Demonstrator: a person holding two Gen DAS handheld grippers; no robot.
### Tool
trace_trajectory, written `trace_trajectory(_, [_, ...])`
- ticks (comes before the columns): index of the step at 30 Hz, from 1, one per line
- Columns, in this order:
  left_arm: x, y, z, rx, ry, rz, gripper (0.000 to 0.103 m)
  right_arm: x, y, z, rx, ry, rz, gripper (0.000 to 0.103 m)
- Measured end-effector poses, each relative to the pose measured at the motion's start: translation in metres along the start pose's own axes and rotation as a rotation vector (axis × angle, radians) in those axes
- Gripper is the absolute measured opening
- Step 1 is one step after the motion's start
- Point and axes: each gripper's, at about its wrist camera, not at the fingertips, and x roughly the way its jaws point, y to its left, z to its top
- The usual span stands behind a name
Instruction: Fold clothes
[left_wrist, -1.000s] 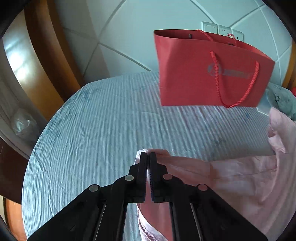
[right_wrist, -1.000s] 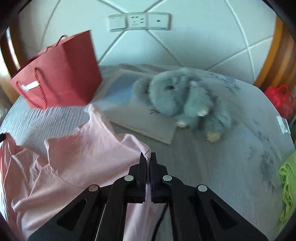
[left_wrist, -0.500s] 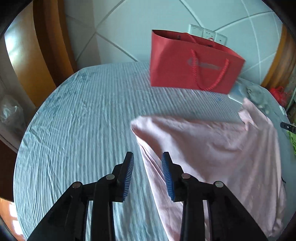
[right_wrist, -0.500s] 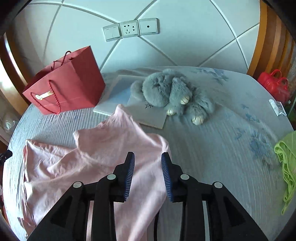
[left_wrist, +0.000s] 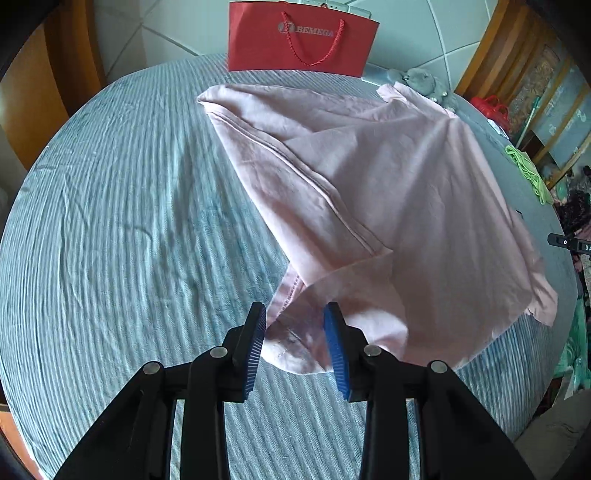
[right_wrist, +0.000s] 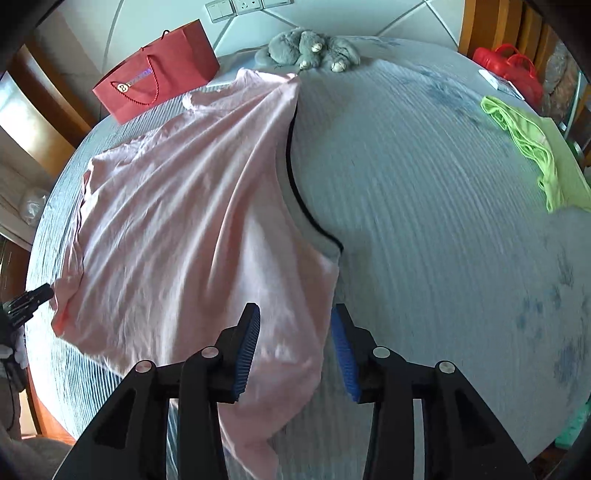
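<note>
Pale pink cotton shirt (left_wrist: 388, 192) is spread across the blue-grey ribbed bedspread (left_wrist: 129, 221), one flap doubled over. Left gripper (left_wrist: 295, 332) and right gripper (right_wrist: 295, 336) are held wide open, nothing gripped (positioned over near hem edges, presumably for pinching).

I read one clear word from the left wrist camera: "BEMEGA", printed in grey capitals on the front of the red paper bag (left_wrist: 301, 40), just below its top edge, with a round grey logo mark to the left of the letters. From the right wrist camera the same red paper bag (right_wrist: 159, 74) shows a round emblem with a "B" in it; the lettering beside it is too blurred for me to make out. At the far right edge of the left wrist view a small black part (left_wrist: 570, 243) carries white characters, something like "D" and a circle, but it is cut off and I cannot read it whole.
</note>
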Motion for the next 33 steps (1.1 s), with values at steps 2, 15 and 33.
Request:
trace_trajectory(2, [0.001, -0.007, 0.001, 0.036, -0.002, -0.011, 0.033, -0.005, 0.000, -0.014, 0.012, 0.002, 0.017, 0.040])
trace_trajectory(15, [0.011, -0.007, -0.010, -0.006, 0.059, 0.166, 0.004, 0.014, 0.017, -0.074, 0.036, 0.092, 0.107, 0.058])
trace_trajectory(33, [-0.037, 0.027, -0.105, -0.301, 0.157, 0.188, 0.009, 0.011, 0.021, -0.112, 0.005, 0.214, -0.060, 0.008])
